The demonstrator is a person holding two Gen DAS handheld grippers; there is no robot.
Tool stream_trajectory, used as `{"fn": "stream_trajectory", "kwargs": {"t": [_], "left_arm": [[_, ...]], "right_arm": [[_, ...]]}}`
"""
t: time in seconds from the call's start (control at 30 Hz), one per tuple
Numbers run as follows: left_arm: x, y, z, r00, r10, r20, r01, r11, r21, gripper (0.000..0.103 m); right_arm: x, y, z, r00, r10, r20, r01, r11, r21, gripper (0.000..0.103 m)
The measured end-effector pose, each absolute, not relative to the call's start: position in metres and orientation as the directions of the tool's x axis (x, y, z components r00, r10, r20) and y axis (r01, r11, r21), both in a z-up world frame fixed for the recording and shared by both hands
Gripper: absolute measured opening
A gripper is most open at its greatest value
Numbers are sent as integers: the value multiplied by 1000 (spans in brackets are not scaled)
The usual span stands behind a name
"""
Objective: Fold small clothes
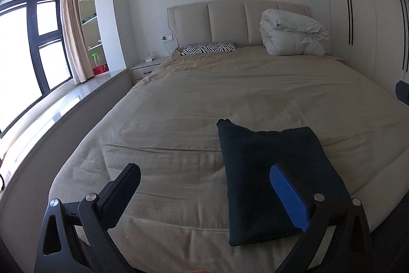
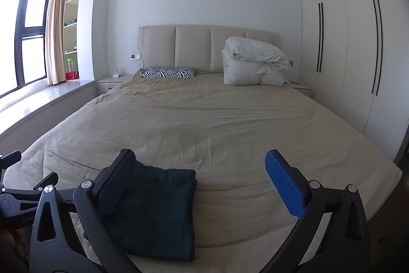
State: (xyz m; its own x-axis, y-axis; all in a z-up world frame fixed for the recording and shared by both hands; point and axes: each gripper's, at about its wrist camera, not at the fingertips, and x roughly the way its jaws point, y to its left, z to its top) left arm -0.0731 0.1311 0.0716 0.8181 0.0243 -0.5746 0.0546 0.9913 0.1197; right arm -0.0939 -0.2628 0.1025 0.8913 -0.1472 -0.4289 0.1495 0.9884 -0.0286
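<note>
The folded dark garment lay flat near the foot of the bed. The left hand-held gripper and right hand-held gripper were both spread wide, holding nothing.
</note>
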Motion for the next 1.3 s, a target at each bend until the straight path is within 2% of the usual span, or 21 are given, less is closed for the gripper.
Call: {"fn": "stream_trajectory", "kwargs": {"t": [0.1,0.2,0.27,0.37,0.53,1.3], "left_arm": [[-72,128,53,777,28,-629,65,990,124,103],[-65,136,43,724,-25,-690,71,997,38,103],[-63,141,40,706,-51,-706,66,998,-7,103],[-62,143,37,705,-23,-709,53,998,19,103],[-57,149,30,674,-48,-737,52,999,-17,103],[-48,162,7,619,-34,-785,31,999,-19,103]], "right_arm": [[-84,-264,80,849,-154,-506,163,986,-27,103],[-79,-263,59,812,-148,-565,168,986,-16,103],[-77,-260,46,790,-143,-596,170,985,-11,103],[-73,-259,29,767,-138,-626,173,985,-6,103],[-69,-262,19,751,-127,-647,179,984,14,103],[-53,-248,-19,663,-109,-740,160,987,-2,103]]}}
